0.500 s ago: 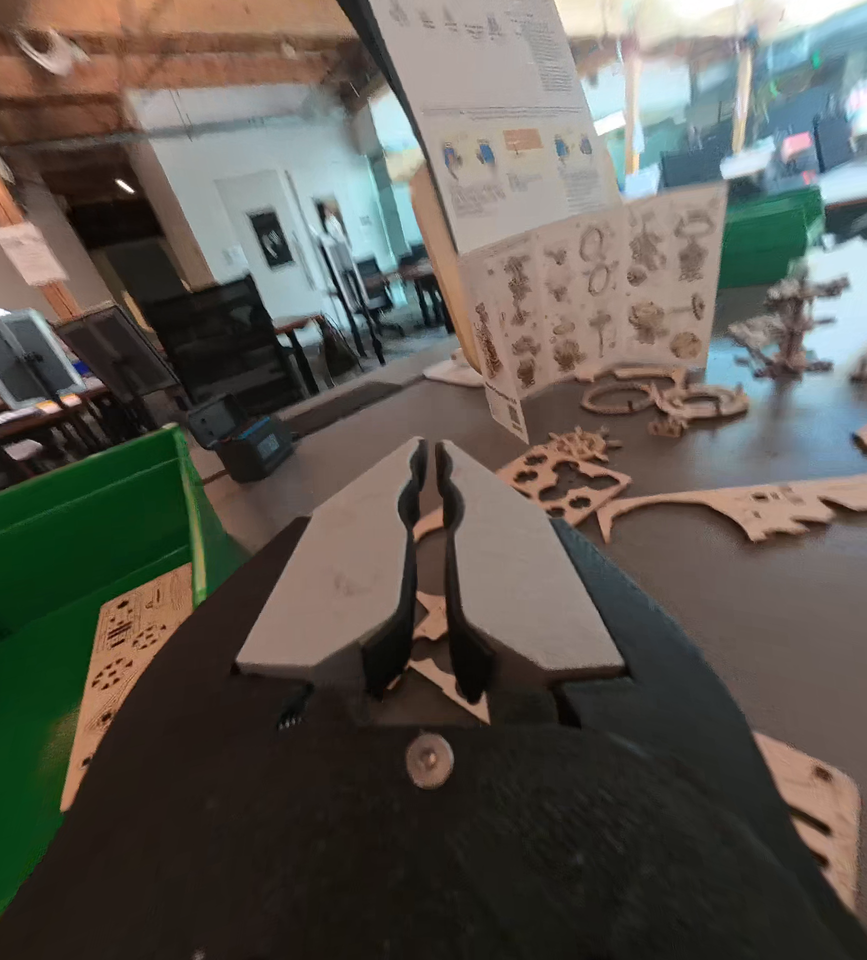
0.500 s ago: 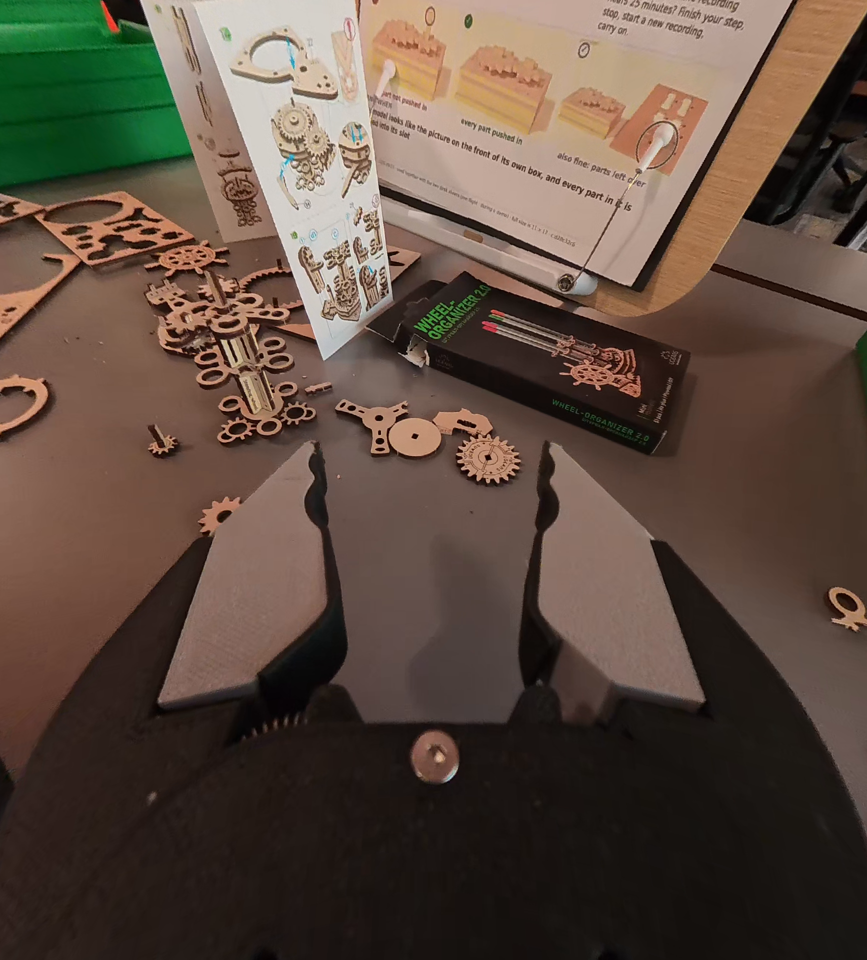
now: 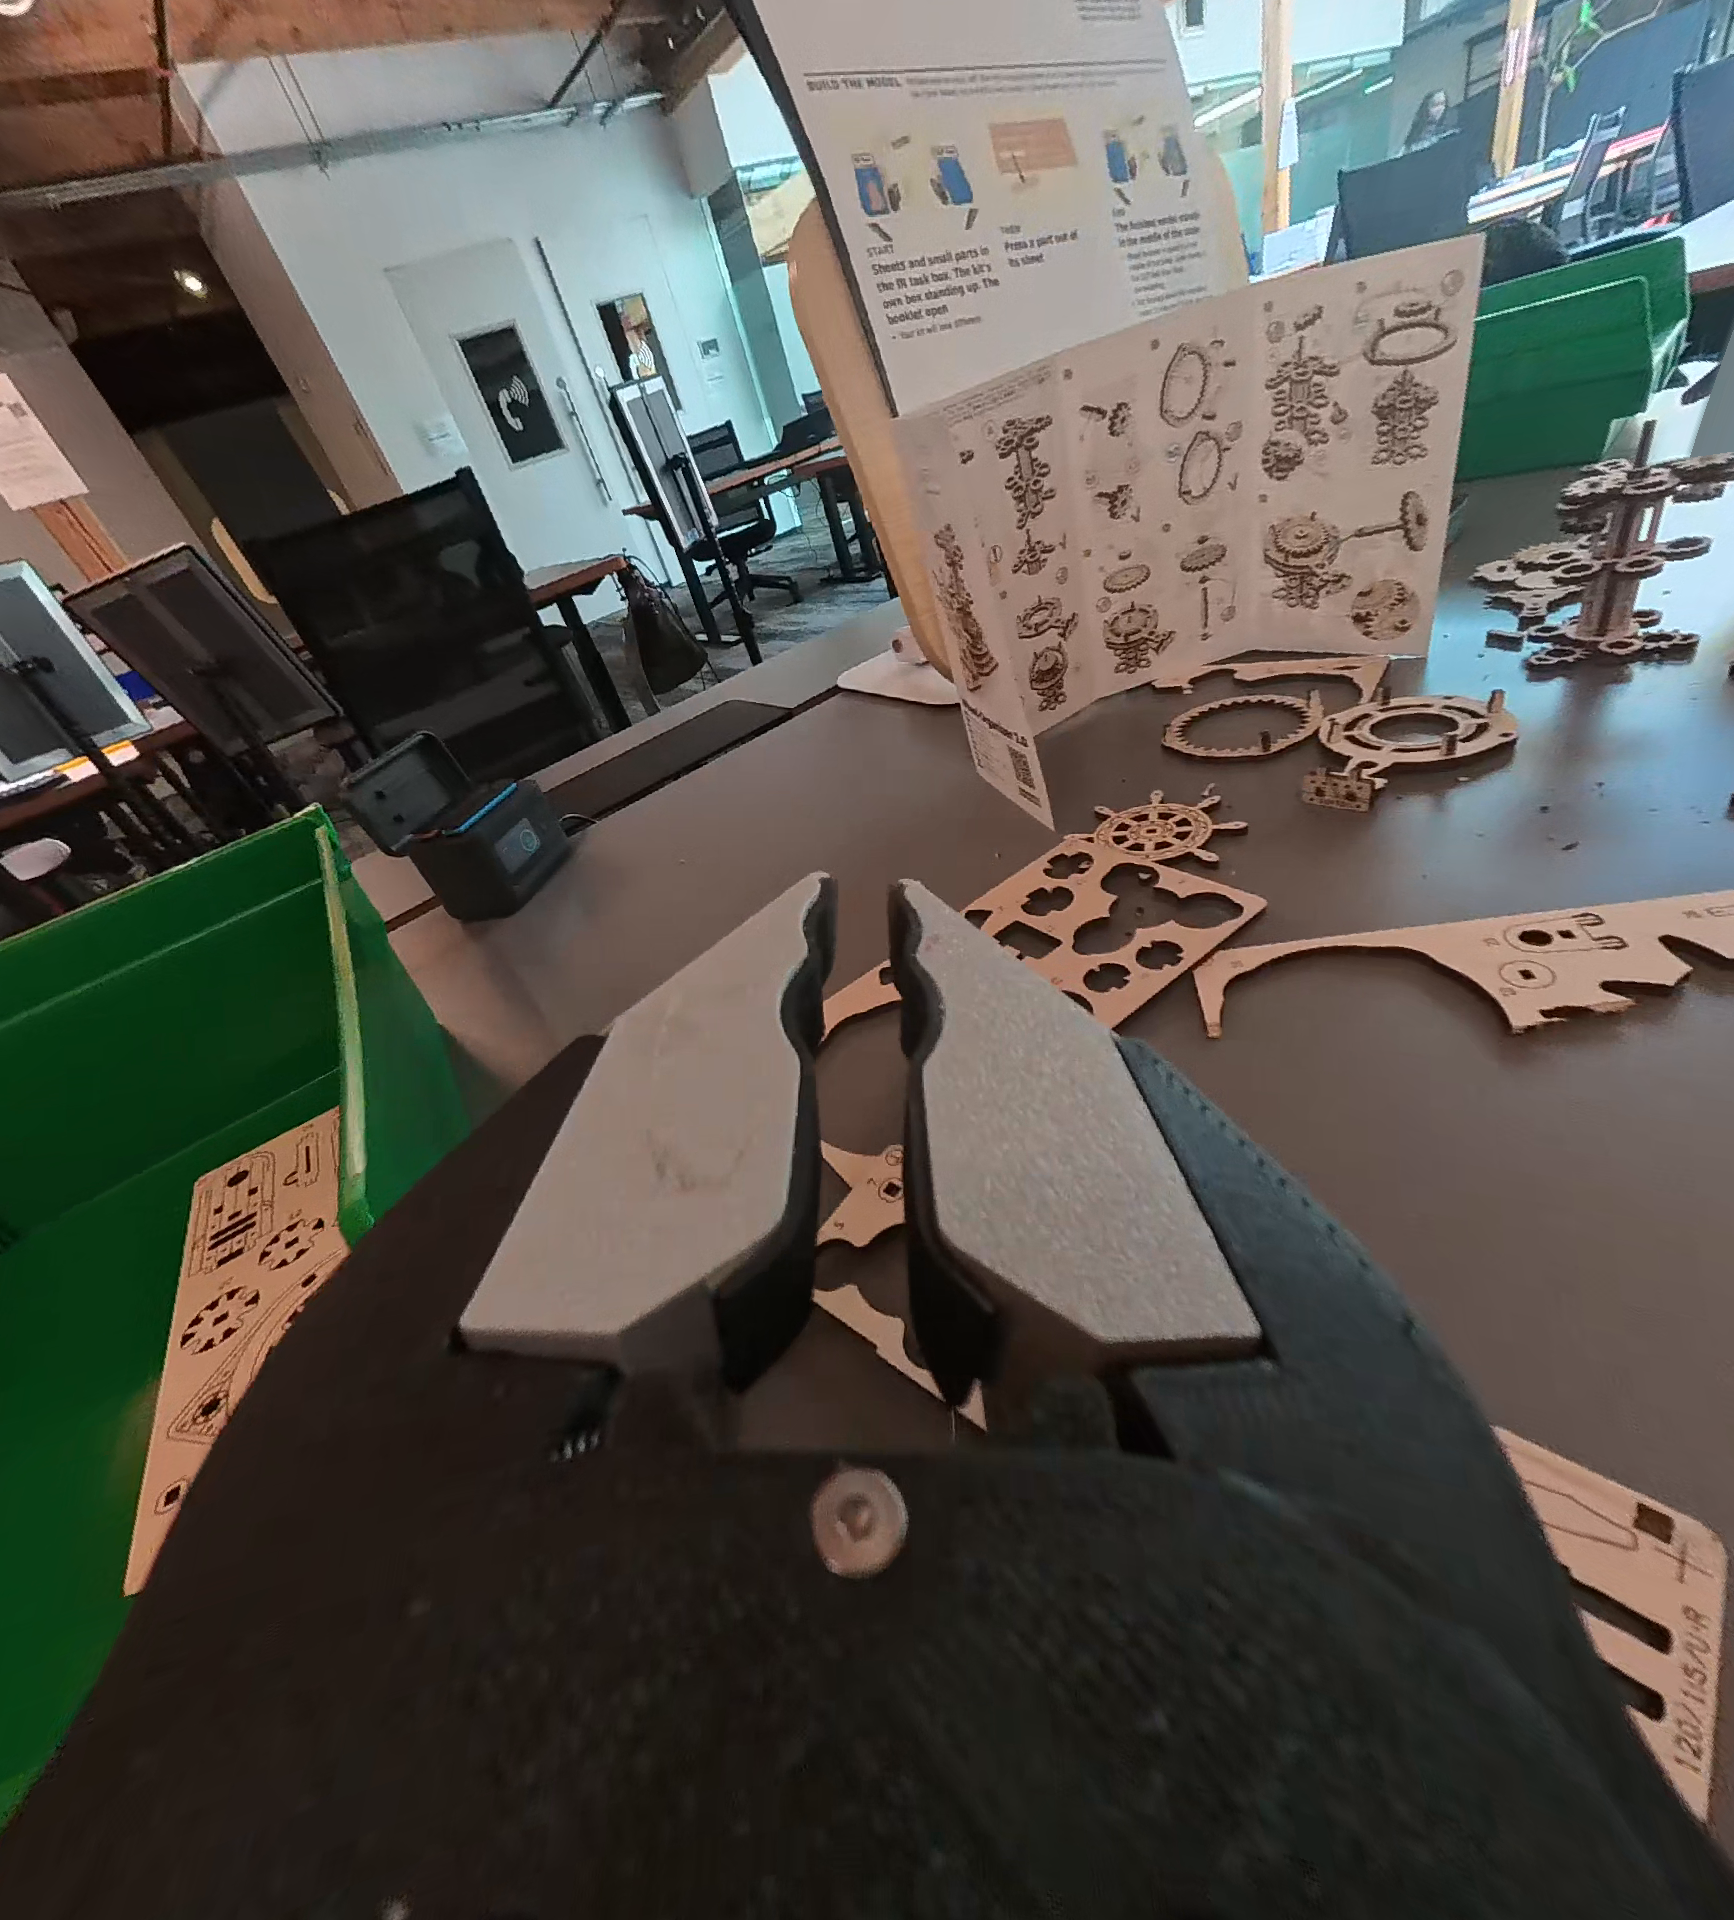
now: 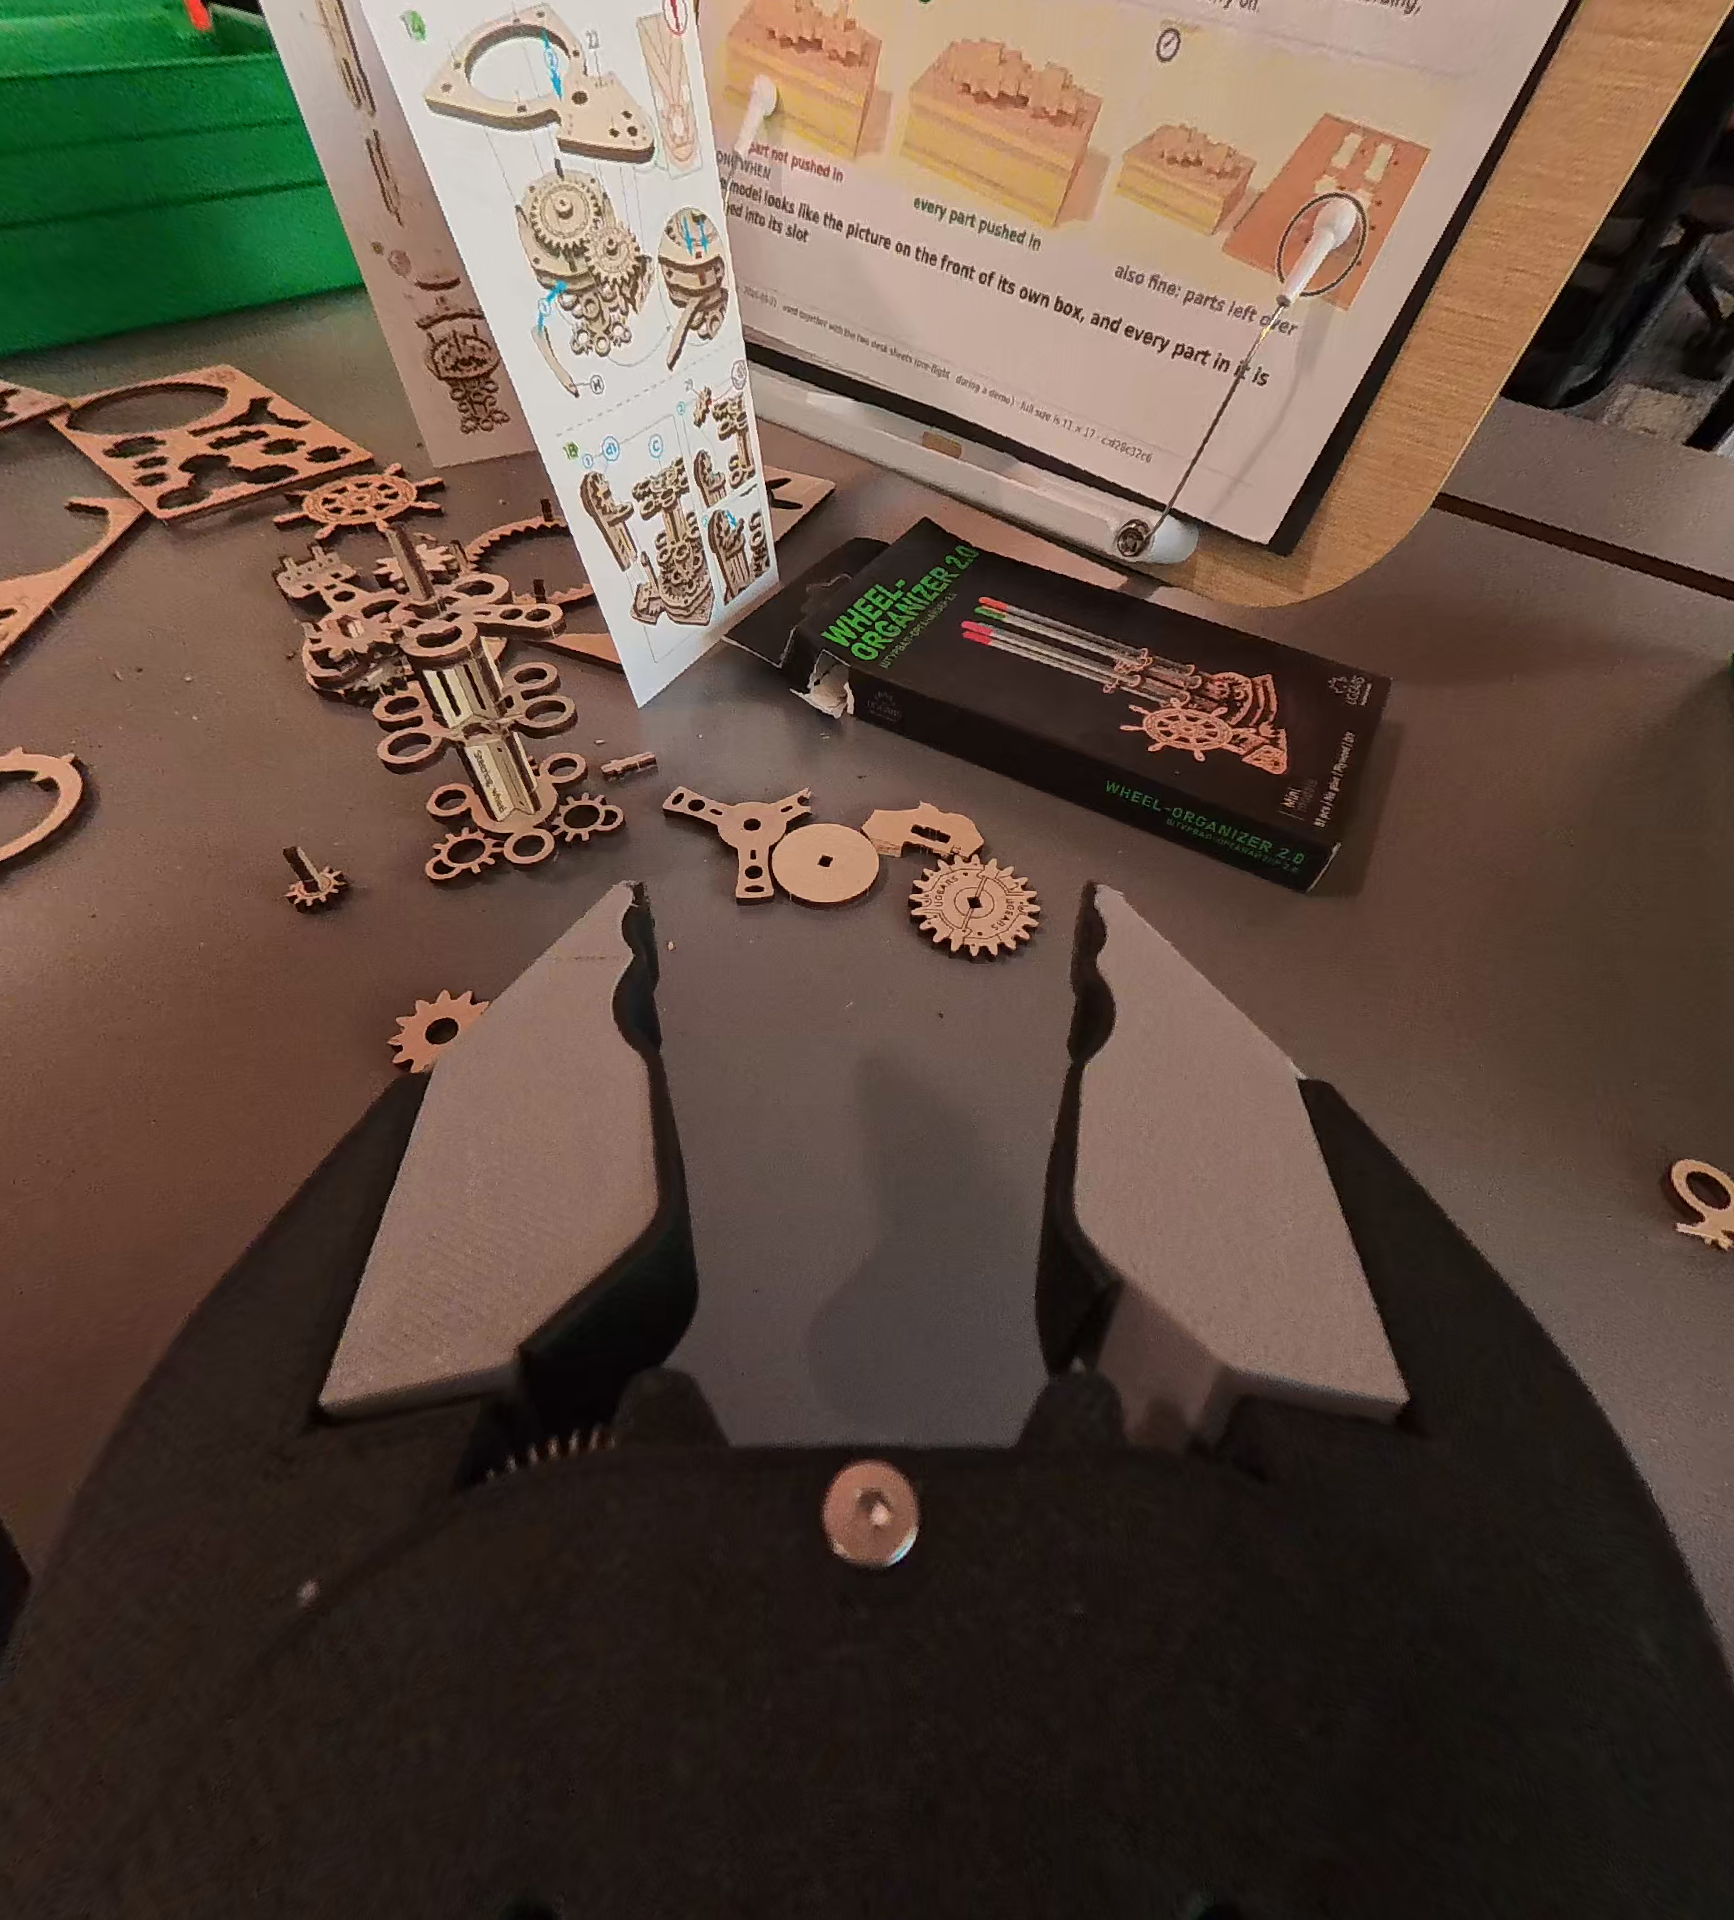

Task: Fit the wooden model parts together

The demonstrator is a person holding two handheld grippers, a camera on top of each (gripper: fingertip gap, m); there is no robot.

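The grey counter (image 4: 1465,987) carries, toward its back edge, a propped instruction board (image 4: 1102,208), a green bin (image 3: 63,1091) at the left edge, a folded booklet (image 4: 624,343) and a black kit box (image 4: 1081,707). The half-built wooden model (image 4: 468,686) stands left of bare counter. The right tongs (image 4: 863,904) gape wide and empty just short of a small gear (image 4: 974,904) and disc (image 4: 827,862); the left tongs (image 3: 860,904) are nearly closed, empty, above a punched-out sheet (image 3: 1102,925).
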